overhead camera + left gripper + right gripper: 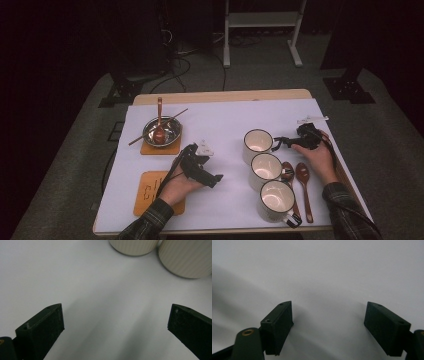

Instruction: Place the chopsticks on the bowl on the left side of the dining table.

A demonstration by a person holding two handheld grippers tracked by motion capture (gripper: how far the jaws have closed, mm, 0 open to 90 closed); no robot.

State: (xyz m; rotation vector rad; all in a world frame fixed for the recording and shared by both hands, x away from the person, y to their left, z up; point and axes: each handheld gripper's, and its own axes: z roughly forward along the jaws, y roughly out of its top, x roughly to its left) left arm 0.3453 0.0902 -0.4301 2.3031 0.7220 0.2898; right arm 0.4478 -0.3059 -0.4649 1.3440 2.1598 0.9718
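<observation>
White cloth covers your table (220,125). 3 cream ribbed mugs run in a diagonal row at lower right: far mug (257,144), middle mug (265,170), near mug (276,200), its black handle pointing to the lower right. Beside them lie 2 brown spoons (303,187), lengthwise toward you. Your left gripper (212,179) and right gripper (280,142) are both released, grasping nothing.

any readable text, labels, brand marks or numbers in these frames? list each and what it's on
No readable text in any view.
Near wooden coaster: dark cut-out marks on top, too small and blurred to read as letters.
Three cream mugs: plain, no print seen.
Metal bowl and white table cover: no markings.
Gripper jaws in both gripper views: no label.
</observation>
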